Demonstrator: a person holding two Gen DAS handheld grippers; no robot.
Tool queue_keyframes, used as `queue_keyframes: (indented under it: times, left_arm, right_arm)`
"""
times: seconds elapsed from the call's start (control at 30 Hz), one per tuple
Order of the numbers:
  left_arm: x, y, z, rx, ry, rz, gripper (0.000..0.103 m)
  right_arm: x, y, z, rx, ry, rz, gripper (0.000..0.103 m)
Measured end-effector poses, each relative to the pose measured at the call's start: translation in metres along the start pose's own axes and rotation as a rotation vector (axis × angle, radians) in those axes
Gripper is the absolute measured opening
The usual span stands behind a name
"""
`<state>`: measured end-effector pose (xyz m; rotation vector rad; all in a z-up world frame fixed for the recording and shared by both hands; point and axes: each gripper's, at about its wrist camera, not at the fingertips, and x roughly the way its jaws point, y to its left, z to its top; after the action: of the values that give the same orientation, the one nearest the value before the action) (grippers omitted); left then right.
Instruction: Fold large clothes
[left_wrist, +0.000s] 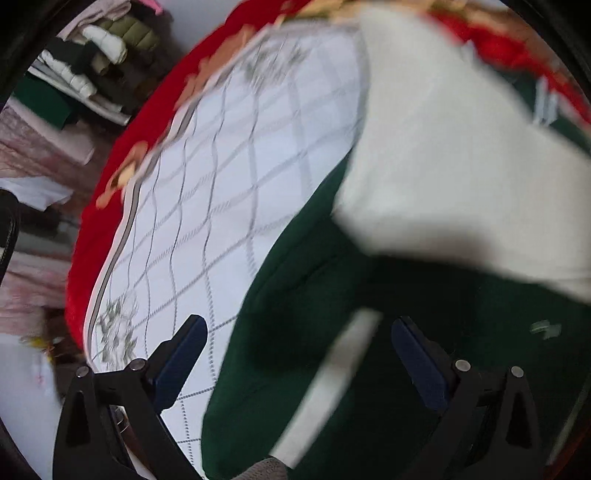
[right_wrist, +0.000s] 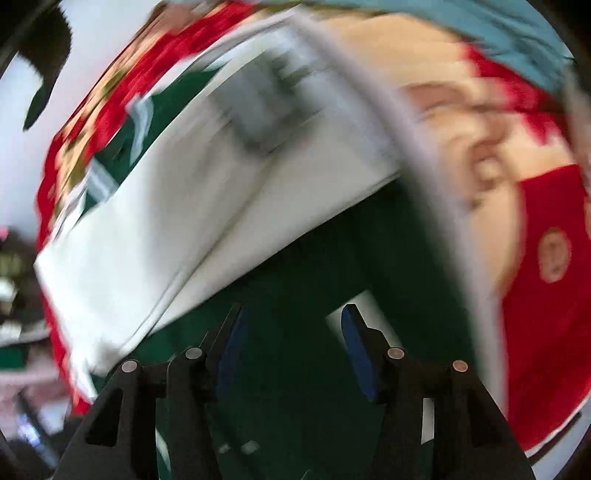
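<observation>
The left gripper (left_wrist: 299, 358) points steeply down, its two blue-padded fingers (left_wrist: 181, 363) spread wide apart with nothing pinched between them. Below the gap lies the dark green garment (left_wrist: 306, 332), and a white stripe (left_wrist: 332, 380) of that garment runs diagonally across the space between the fingers. Whether either pad touches the cloth cannot be told; the frame is blurred. The left finger stands over the white quilted bed cover (left_wrist: 221, 192) with its grey diamond grid, just beside the garment's rounded edge. A broad white panel (left_wrist: 450, 166) of the garment lies above and to the right of the gripper, overlapping the green.

The right gripper (right_wrist: 291, 343) also has its jaws parted, blue pads (right_wrist: 354, 350) clear on both sides, with green cloth (right_wrist: 295, 387) seen beneath the gap and no fold visibly squeezed. The same white panel (right_wrist: 184, 229) stretches across the view above the fingers, from lower left to upper right, heavy blur over it.

Outward, a red blanket (left_wrist: 99, 206) with a peach floral pattern borders the quilted cover, and shows again in the right wrist view (right_wrist: 546, 332) to the right of the garment. A stack of folded clothes (left_wrist: 96, 62) stands beyond the bed at upper left, well apart from both grippers.
</observation>
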<state>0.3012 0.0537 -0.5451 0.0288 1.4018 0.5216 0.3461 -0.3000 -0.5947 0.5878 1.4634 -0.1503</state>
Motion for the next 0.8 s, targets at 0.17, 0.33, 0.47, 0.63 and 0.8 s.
queue_keyframes:
  times: [0.17, 0.33, 0.47, 0.63, 0.8]
  left_arm:
    - [0.056, 0.012, 0.038, -0.042, -0.017, 0.128, 0.103]
    - [0.083, 0.051, 0.081, -0.224, 0.024, 0.027, 0.103]
    - [0.102, 0.07, 0.103, -0.303, 0.027, 0.0, 0.103]
    - [0.114, 0.085, 0.121, -0.356, 0.058, -0.046, 0.103]
    - [0.057, 0.084, 0.107, -0.267, -0.029, -0.043, 0.103]
  right_arm:
    - [0.051, 0.082, -0.014, -0.085, 0.108, 0.111, 0.055]
    - [0.073, 0.154, 0.0, -0.197, 0.115, 0.124, 0.055]
    - [0.054, 0.162, 0.003, -0.215, 0.069, 0.107, 0.055]
    - [0.086, 0.153, 0.039, -0.261, 0.127, -0.016, 0.055]
    - [0.087, 0.139, 0.054, -0.193, 0.19, 0.053, 0.055]
